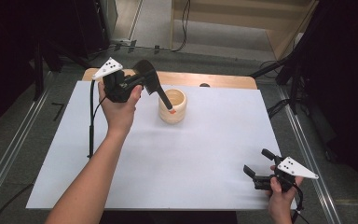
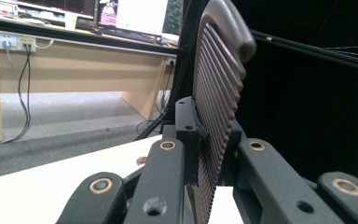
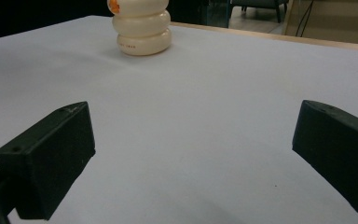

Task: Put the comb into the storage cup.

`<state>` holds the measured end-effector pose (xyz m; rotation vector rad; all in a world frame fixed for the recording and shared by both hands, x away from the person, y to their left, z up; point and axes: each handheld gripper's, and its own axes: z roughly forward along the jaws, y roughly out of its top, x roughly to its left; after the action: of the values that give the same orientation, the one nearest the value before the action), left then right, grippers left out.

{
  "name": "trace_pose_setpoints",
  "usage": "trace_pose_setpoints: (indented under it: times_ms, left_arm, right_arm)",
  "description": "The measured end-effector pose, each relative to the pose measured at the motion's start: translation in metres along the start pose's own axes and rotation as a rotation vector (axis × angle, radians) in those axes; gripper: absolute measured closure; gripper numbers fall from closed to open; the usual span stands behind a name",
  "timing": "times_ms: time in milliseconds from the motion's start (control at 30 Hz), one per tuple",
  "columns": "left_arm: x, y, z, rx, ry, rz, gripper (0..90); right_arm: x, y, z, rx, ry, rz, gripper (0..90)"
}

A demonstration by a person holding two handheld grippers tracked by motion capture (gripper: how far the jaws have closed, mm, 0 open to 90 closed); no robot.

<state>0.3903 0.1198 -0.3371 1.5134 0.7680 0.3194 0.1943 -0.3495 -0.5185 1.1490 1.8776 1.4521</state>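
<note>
- Left gripper (image 1: 145,80) is hovering just left of the cream ribbed ring-stacked cup (image 1: 172,106), jaws clenched on a dark ribbed-handled tool (image 1: 150,78).
- In the left gripper view the ribbed handle (image 2: 219,93) is sitting pinched between the two jaws, rising up and tilting right.
- Tool's thin black shaft with an orange tip (image 1: 171,111) is slanting down into the cup's mouth; can't tell if the tip is touching the inside.
- Cup is standing upright on the white table sheet (image 1: 168,158), toward the sheet's far edge.
- Right gripper (image 1: 256,175) is resting well apart from the cup, at the near right corner of the sheet, jaws spread wide, gripping nothing.
- Right gripper view: cup (image 3: 141,28) is showing far ahead, left of centre, bare sheet between the jaws.
</note>
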Motion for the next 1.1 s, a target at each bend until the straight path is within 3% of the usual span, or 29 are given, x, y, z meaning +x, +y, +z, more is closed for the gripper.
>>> trace_pose_setpoints:
  times_ms: [733,1100]
  left_arm:
    - [0.014,0.001,0.017,-0.013,0.037,-0.032,84.0]
    - [0.017,0.000,0.024,-0.015,0.059,-0.024,84.0]
  right_arm:
    - [0.000,0.000,0.000,-0.005,0.008,-0.005,0.0]
    - [0.000,0.000,0.000,-0.007,0.009,-0.006,0.0]
